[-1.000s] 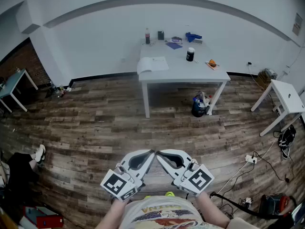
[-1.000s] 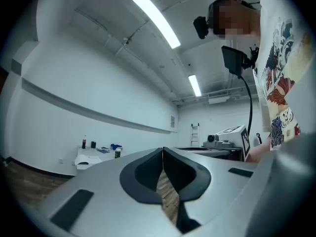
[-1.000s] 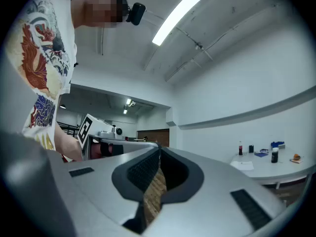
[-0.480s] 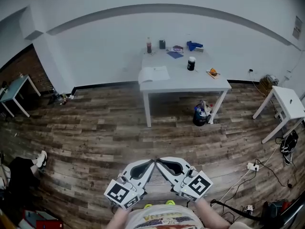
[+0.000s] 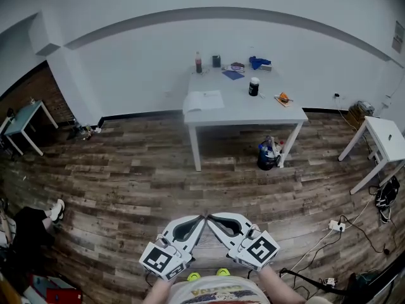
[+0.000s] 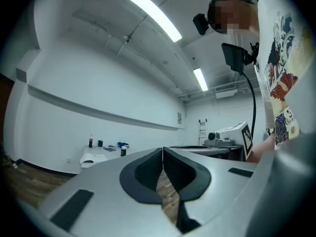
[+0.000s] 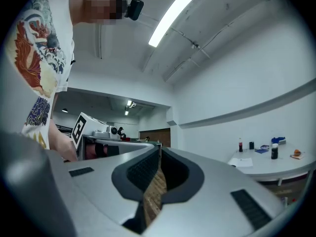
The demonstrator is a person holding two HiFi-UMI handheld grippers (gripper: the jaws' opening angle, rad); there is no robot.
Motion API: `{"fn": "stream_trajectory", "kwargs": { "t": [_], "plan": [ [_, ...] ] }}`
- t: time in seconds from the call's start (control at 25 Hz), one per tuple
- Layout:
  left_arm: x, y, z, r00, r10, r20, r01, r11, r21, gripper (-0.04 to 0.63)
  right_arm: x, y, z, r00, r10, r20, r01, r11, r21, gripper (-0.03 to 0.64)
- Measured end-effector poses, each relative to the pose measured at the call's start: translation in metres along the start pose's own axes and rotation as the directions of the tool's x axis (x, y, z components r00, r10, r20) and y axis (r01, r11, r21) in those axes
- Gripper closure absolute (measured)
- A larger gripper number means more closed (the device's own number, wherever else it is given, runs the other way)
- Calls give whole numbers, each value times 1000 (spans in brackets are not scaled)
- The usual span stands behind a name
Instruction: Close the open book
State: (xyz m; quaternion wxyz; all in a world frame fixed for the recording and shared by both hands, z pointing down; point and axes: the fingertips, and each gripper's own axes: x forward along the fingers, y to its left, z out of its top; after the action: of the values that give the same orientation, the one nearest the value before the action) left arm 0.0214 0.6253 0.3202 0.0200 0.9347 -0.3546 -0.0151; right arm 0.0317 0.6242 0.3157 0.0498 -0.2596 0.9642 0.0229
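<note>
The open book (image 5: 202,100) lies flat with its white pages up, on the front left corner of the white table (image 5: 278,114) across the room. The left gripper view shows the book (image 6: 92,157) small and far off; in the right gripper view the book (image 7: 240,162) lies on the same far table. My left gripper (image 5: 202,220) and right gripper (image 5: 211,218) hang side by side close to my body, far from the table, tips almost touching each other. Both are shut and hold nothing: left gripper (image 6: 162,150), right gripper (image 7: 159,150).
On the table stand a bottle (image 5: 198,62), a dark cup (image 5: 216,61), a blue cloth (image 5: 257,61), a black-and-white jar (image 5: 254,86) and an orange item (image 5: 281,97). A dark bucket (image 5: 267,156) sits under it. Wooden floor lies between; a small white table (image 5: 380,138) and cables (image 5: 345,215) are right.
The table and book sit lower in the head view than a second ago. Both grippers stay shut and side by side, drifted slightly together.
</note>
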Motion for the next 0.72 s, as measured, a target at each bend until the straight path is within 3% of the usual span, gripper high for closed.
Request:
{"fn": "stream_trajectory", "kwargs": {
  "t": [0.32,0.72],
  "plan": [
    [35,-26,-5,1000,23,5,-23,1000,-7,583,-36,-24,-3,999,34,-19,-33,999,20,594],
    [59,-22,-14,999,48,-15,-48,998,-27,583,-43,-48,-15,999,36,-28,-33,994,101,594]
  ]
}}
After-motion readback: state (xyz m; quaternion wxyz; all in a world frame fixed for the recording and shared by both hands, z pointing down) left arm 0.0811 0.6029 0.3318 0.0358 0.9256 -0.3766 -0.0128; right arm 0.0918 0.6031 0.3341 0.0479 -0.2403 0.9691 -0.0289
